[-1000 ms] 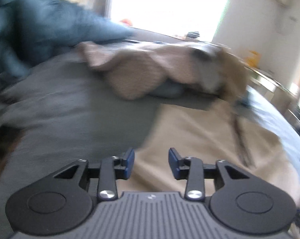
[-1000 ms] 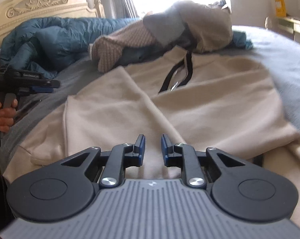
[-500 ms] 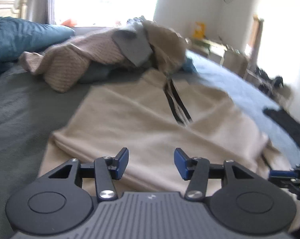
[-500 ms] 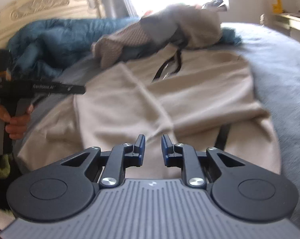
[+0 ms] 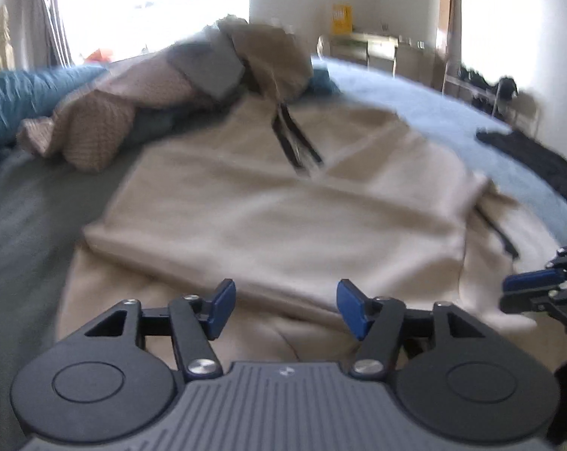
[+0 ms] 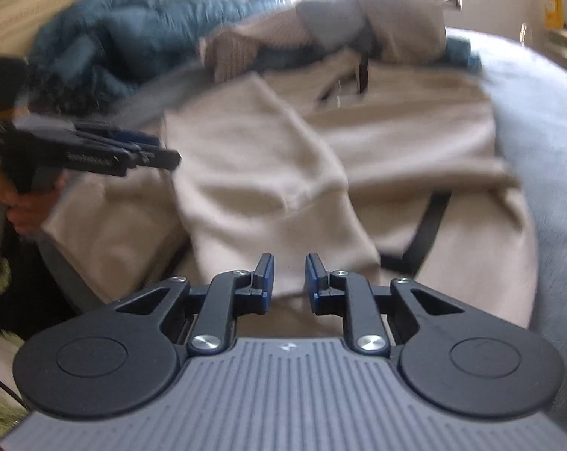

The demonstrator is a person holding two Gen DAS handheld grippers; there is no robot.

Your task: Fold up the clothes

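While beige hoodie [image 5: 283, 203] lies on bed [image 5: 28, 203], L gripper [image 5: 285, 310] just spread wider, empty; R gripper [image 6: 288, 280] narrowly apart, empty.

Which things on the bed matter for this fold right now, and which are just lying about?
In the job:
- beige hoodie, spread flat
- left claw, jaws just opening, nothing between them
- right claw, empty

Lying about:
- heap of clothes
- blue duvet
- dark garment
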